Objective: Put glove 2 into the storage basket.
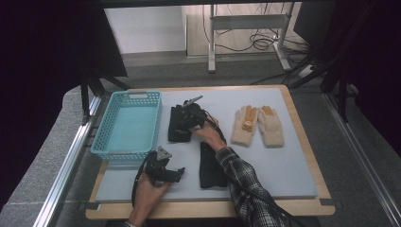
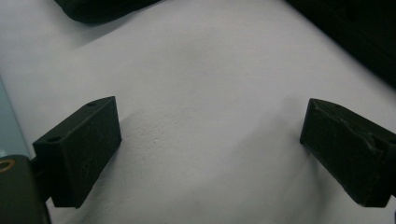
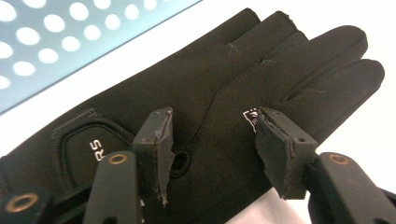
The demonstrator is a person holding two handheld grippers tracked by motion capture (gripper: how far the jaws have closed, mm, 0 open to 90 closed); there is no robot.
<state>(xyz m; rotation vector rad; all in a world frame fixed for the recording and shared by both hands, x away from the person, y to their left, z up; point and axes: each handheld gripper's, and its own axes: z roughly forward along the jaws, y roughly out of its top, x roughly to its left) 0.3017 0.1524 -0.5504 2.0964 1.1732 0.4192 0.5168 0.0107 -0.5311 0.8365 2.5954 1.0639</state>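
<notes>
High view: my right gripper sits over the upper black glove, just beside the blue basket; my left gripper rests near the lower black glove.
Left gripper view: jaws spread wide over bare mat.
Right gripper view: jaws apart, seemingly touching that upper glove's palm, not pinching.
</notes>
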